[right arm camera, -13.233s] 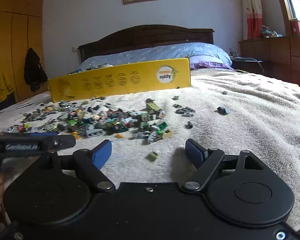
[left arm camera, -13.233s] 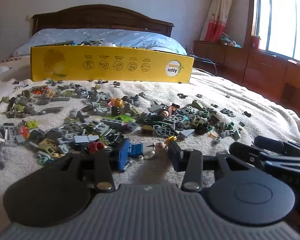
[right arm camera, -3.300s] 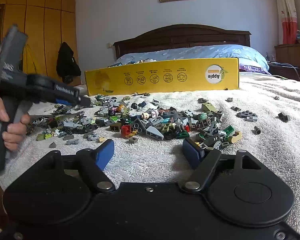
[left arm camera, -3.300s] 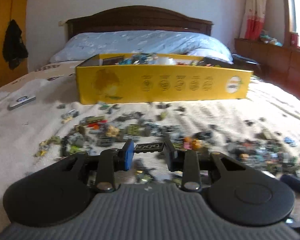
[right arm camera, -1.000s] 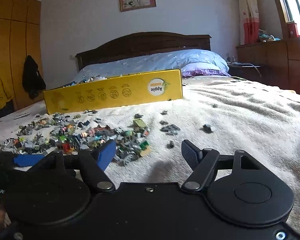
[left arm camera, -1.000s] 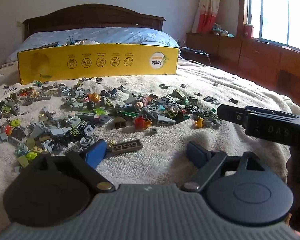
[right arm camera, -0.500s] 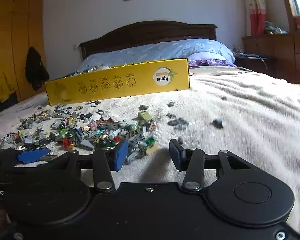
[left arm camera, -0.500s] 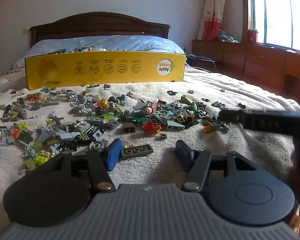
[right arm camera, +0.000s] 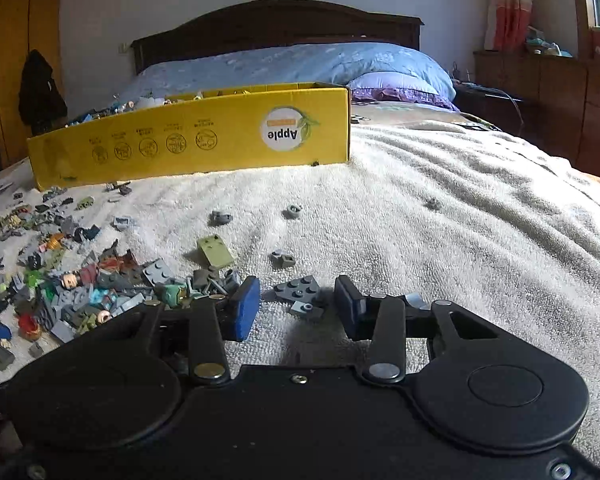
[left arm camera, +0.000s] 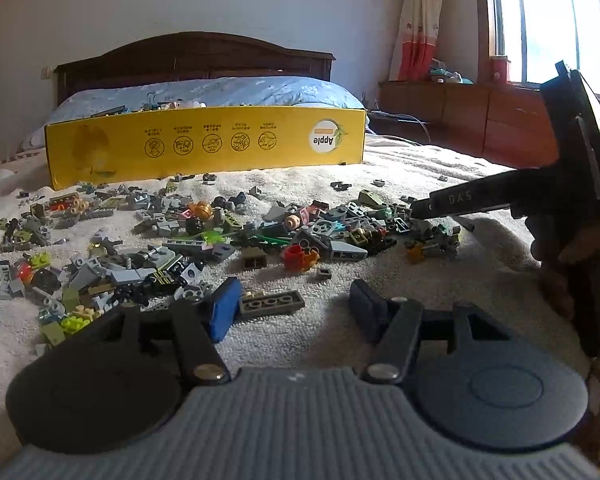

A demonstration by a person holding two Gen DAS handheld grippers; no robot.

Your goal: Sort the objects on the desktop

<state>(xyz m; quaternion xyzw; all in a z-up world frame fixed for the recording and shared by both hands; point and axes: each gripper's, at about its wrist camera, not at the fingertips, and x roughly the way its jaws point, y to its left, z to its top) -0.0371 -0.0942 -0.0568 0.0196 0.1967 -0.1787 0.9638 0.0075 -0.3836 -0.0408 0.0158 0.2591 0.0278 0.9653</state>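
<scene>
Small building bricks (left arm camera: 220, 232) lie in a heap on a white towel, in front of a long yellow box (left arm camera: 204, 144). My left gripper (left arm camera: 294, 308) rests low on the towel with its jaws opening. A dark grey four-stud plate (left arm camera: 270, 304) lies against its blue left pad, and the right pad stands well clear. My right gripper (right arm camera: 296, 306) is at the heap's right end (right arm camera: 80, 280), jaws closing. Two grey plates (right arm camera: 298, 290) lie between its pads, untouched. The yellow box (right arm camera: 188, 140) stands beyond. In the left wrist view the right gripper (left arm camera: 418, 212) reaches over the heap.
The towel (right arm camera: 460, 240) covers a bed. Single stray pieces (right arm camera: 294, 211) dot it to the right of the heap. Pillows (right arm camera: 340, 64) and a dark headboard are behind the box. A wooden cabinet (left arm camera: 480, 120) runs along the right wall under the window.
The right gripper moved forward to the heap's right end and narrowed its jaws around the grey plates. The left gripper stayed put; its jaws narrowed, then widened a little beside the dark plate.
</scene>
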